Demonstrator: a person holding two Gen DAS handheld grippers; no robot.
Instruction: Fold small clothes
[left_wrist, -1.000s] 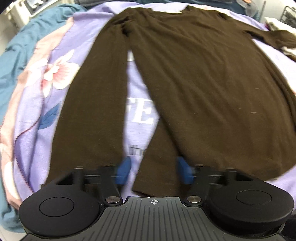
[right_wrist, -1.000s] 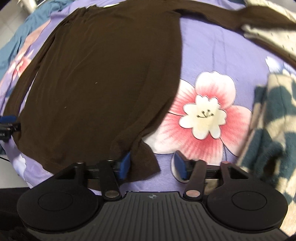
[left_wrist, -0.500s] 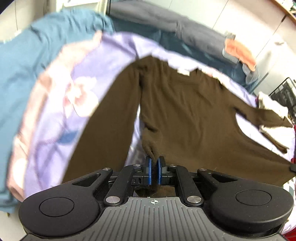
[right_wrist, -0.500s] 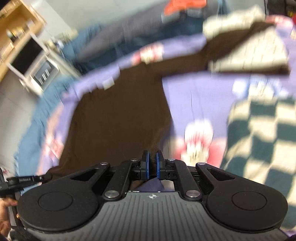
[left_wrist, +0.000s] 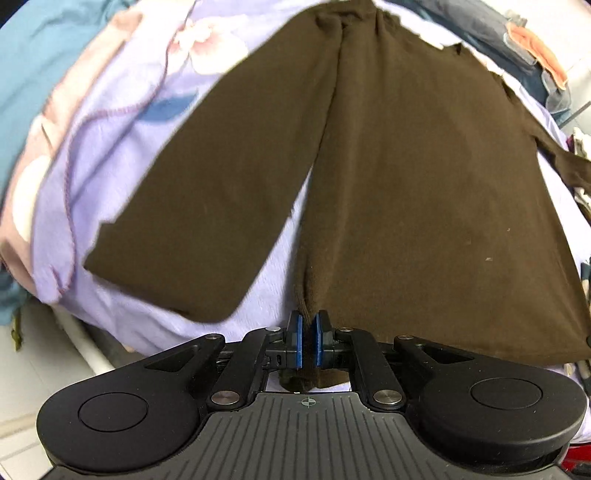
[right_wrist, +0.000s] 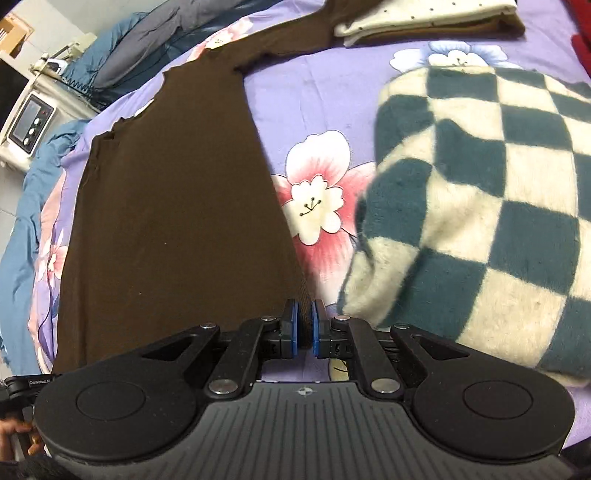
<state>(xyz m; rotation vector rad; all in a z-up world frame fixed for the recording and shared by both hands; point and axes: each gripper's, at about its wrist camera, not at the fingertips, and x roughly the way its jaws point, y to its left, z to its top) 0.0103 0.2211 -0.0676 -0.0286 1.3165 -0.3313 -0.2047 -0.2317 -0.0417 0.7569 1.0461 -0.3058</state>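
Note:
A dark brown long-sleeved top (left_wrist: 424, 177) lies spread on a purple flowered blanket (left_wrist: 122, 122). My left gripper (left_wrist: 308, 338) is shut on the top's bottom left hem corner, which bunches between the blue pads. Its left sleeve (left_wrist: 207, 206) lies flat beside the body. In the right wrist view the same top (right_wrist: 173, 206) stretches away from me, and my right gripper (right_wrist: 304, 328) is shut on its bottom right hem corner. The far sleeve (right_wrist: 291, 40) runs under folded clothes.
A thick teal-and-cream checked blanket (right_wrist: 480, 206) lies close to the right of my right gripper. A folded cream and brown pile (right_wrist: 424, 18) sits at the back right. The bed edge (left_wrist: 85, 343) and a white appliance (right_wrist: 29, 118) are on the left.
Both grippers were open at the hem corners one second ago; they have closed on the corners and lifted and pulled the hem toward me, stretching the top taut.

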